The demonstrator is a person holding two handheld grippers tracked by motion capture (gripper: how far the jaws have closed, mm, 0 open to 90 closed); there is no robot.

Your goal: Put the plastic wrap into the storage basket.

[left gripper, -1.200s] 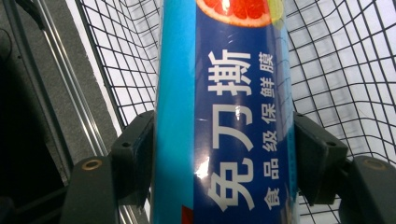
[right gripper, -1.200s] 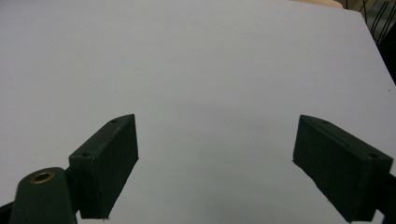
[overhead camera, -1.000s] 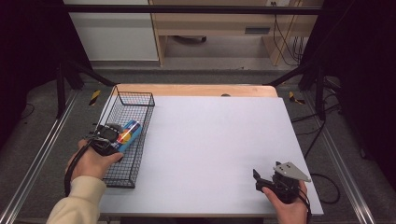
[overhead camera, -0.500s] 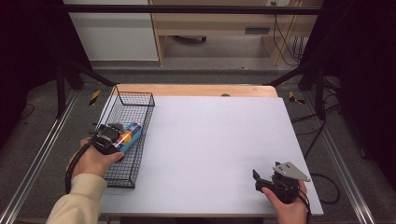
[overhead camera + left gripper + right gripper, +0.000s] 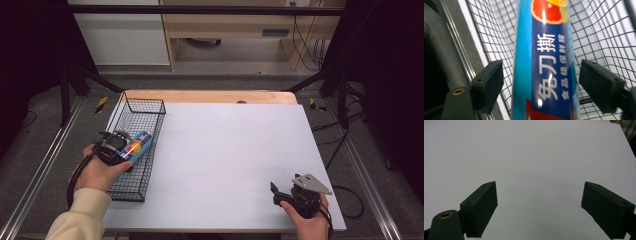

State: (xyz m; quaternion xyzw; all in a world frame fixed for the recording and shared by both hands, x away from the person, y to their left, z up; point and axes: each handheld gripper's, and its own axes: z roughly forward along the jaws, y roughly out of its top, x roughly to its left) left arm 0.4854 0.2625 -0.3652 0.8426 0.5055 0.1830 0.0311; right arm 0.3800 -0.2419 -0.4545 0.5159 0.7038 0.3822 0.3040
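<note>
Over the last 3 high-view pictures the left gripper [image 5: 116, 145] is sinking deeper into the wire basket [image 5: 150, 105] at the left of the frame, and the blue box of cling film [image 5: 137, 145] is going down with it, lying lower against the mesh than 1 second ago; this reads as the box being set down in the basket, or a grip being lined up on it there, and the pictures do not settle which. In the left gripper view the 2 black jaws are standing apart, 1 on each side of the box [image 5: 546, 65], with a visible gap on both sides, so nothing is being clamped. The box is a long, narrow carton with glossy printed card, blue panels, white characters, a red band at the bottom and a grapefruit picture at the top of the frame. The basket is thin black wire in a square grid, with upright walls. The right gripper [image 5: 286, 195] is staying put at the lower right of the high view, its jaws spread wide over the smooth, matt white table top [image 5: 531, 152] and holding nothing.
</note>
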